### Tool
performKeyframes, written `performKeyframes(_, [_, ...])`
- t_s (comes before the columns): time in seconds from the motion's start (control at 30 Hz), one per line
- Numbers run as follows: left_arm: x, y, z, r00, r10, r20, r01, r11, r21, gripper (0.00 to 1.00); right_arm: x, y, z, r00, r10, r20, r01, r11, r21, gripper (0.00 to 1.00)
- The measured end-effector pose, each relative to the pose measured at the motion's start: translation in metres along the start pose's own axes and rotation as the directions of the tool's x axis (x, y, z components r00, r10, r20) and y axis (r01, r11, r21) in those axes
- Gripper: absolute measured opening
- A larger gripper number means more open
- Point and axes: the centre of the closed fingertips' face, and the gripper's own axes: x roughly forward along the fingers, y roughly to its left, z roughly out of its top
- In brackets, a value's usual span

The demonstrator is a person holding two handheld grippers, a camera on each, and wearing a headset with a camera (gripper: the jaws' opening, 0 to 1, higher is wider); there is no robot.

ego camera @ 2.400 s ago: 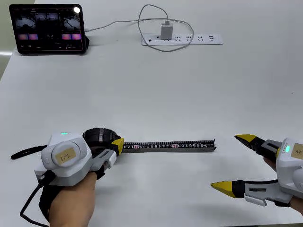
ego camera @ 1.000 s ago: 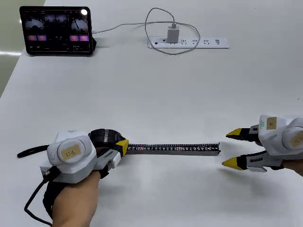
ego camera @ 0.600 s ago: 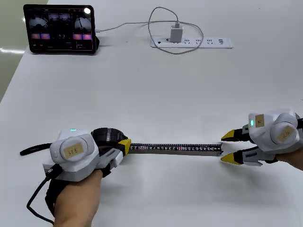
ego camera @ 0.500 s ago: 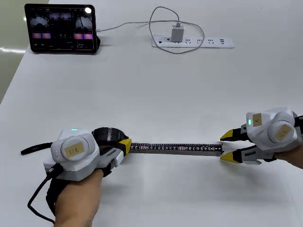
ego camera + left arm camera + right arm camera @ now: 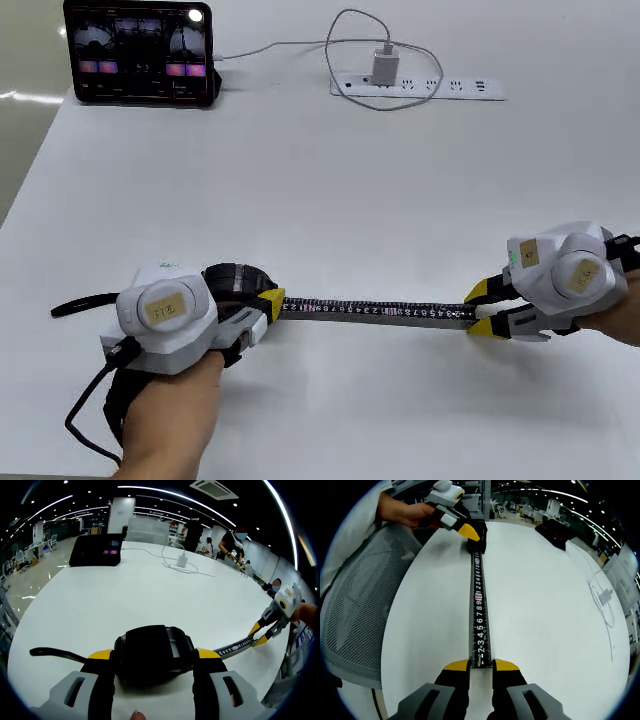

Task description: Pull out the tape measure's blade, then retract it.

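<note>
Much of the tape measure (image 5: 238,285) is hidden in the head view beneath the white body of the left gripper (image 5: 154,653). Its jaws are pressed against the black case from either side, as its own gripper view shows. The hook at the end of the blade (image 5: 375,310) cannot be made out. It is lost between the yellow tips of the right gripper (image 5: 479,310), which are closed on that end, one against each edge. The hand (image 5: 618,322) holding that gripper is cut off by the frame edge. The blade lies extended flat and straight from the tape measure, numbers up, on a white table (image 5: 330,190). A black strap (image 5: 78,303) lies on the tape measure's other side. Far beyond the tape measure stand a tablet (image 5: 140,52), its screen too small to read, and a power strip (image 5: 418,86) with a charger (image 5: 385,68) plugged in. The room is an open hall with strip lights. People (image 5: 235,542) stand well past the tape measure, and a mesh chair (image 5: 355,615) sits off the table edge on the person's side of it.
</note>
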Motion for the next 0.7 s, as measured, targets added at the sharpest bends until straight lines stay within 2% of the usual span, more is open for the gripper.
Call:
performKeyframes(0.27, [0.0002,0.0001,0.0001,1.0000,0.001,-0.008,-0.001,1.000,-0.004,0.58,-0.0007,-0.0002,-0.0004,0.9996,0.001,-0.030,-0.002,0.999,-0.035,0.12])
performKeyframes(0.63, [0.0024,0.0012,-0.0006,0.9993,0.016,-0.033,-0.016,1.000,-0.004,0.56,-0.0008,-0.0014,-0.0007,0.9992,0.002,-0.039,-0.003,1.000,-0.027,0.11])
performKeyframes(0.7, [0.0018,0.0015,-0.0007,0.9990,0.014,-0.043,-0.014,1.000,-0.005,0.56,-0.0009,-0.0014,-0.0003,0.9992,0.004,-0.040,-0.005,1.000,-0.008,0.11])
